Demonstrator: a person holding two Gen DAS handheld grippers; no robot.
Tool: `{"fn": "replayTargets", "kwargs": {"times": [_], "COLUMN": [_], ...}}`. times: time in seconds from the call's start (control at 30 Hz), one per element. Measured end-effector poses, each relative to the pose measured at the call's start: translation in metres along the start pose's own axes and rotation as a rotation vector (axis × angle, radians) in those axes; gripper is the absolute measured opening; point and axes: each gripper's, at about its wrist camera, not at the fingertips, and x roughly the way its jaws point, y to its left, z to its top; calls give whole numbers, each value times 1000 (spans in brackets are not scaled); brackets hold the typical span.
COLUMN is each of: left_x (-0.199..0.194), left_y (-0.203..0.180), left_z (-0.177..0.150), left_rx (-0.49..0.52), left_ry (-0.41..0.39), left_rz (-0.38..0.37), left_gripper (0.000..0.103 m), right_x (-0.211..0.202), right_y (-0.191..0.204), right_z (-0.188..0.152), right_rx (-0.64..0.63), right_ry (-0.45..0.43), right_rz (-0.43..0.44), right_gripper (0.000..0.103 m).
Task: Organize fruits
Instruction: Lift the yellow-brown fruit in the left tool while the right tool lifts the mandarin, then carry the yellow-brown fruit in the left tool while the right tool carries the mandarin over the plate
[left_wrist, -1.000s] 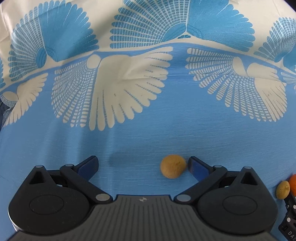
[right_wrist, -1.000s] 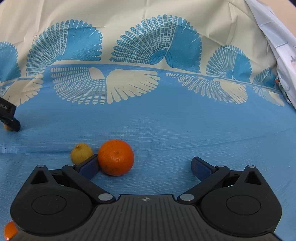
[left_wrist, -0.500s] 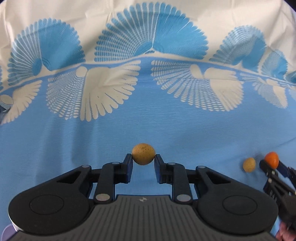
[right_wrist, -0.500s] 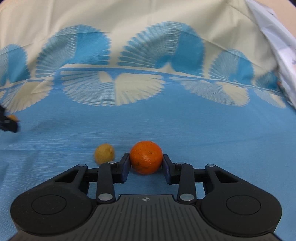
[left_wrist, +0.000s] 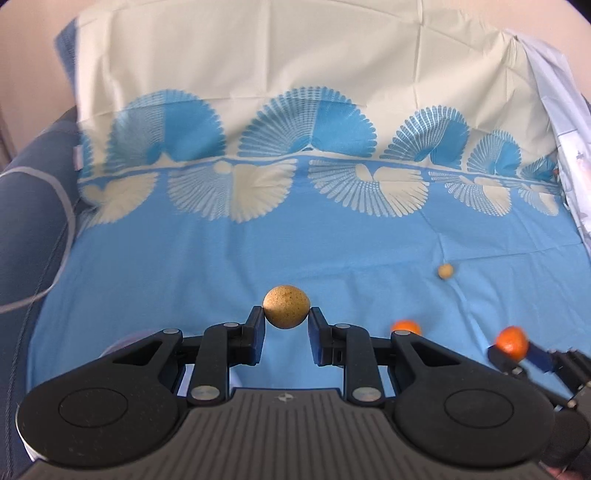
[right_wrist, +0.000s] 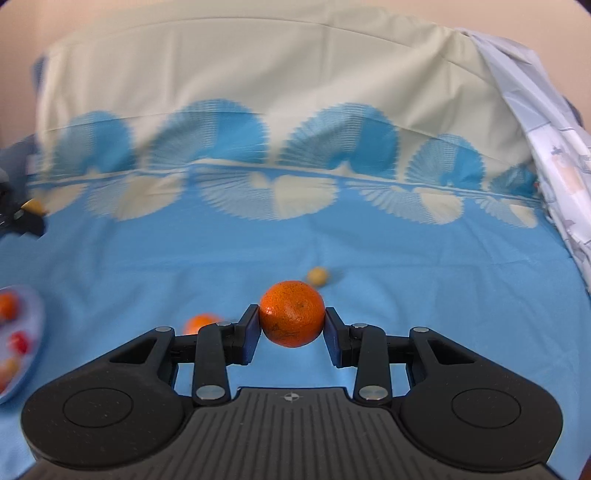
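My left gripper (left_wrist: 286, 318) is shut on a speckled yellow-brown round fruit (left_wrist: 286, 304), held clear above the blue patterned cloth (left_wrist: 221, 266). Between the pads of my right gripper (right_wrist: 291, 323) sits a mandarin (right_wrist: 291, 312), also lifted off the cloth. In the left wrist view the right gripper (left_wrist: 517, 352) shows low on the right with that mandarin (left_wrist: 511, 340). A second mandarin (right_wrist: 201, 324) and a small yellow fruit (right_wrist: 317, 276) lie on the cloth. A pale blue plate (right_wrist: 35, 325) at the left edge holds several blurred fruits.
The cloth rises into a cream backdrop (left_wrist: 295, 66) at the rear. A dark blue cushion (left_wrist: 33, 221) borders the left side and a white printed sheet (right_wrist: 546, 155) hangs at the right. The left gripper (right_wrist: 27, 216) shows at the far left of the right wrist view.
Both grippers went from open beside their fruits to shut on them, then rose and pulled back, carrying the fruits off the cloth. More of the backdrop and the plate came into view.
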Motion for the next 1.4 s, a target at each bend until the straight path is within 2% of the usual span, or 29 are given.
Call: {"fn": "replayTargets", "kwargs": {"times": [0.27, 0.57, 0.73, 0.93, 1.4], "left_x": [-70, -130, -153, -170, -171], "left_y": [54, 110, 129, 143, 156], "left_z": [-46, -86, -102, -116, -121], "left_rx": [-85, -172, -219, -252, -295], "left_ry": [0, -26, -38, -59, -58], "left_rz": [67, 141, 155, 157, 157], "left_gripper": [28, 28, 28, 28, 28], "right_x": [-64, -122, -147, -164, -168], "right_y": [84, 158, 181, 190, 197], "right_z": [-10, -21, -29, -29, -31], "right_rx": [-29, -147, -210, -248, -271], "right_ry": [39, 49, 37, 9, 11], "right_rz": [228, 383, 411, 404, 383], "right_gripper": [38, 38, 38, 38, 38]}}
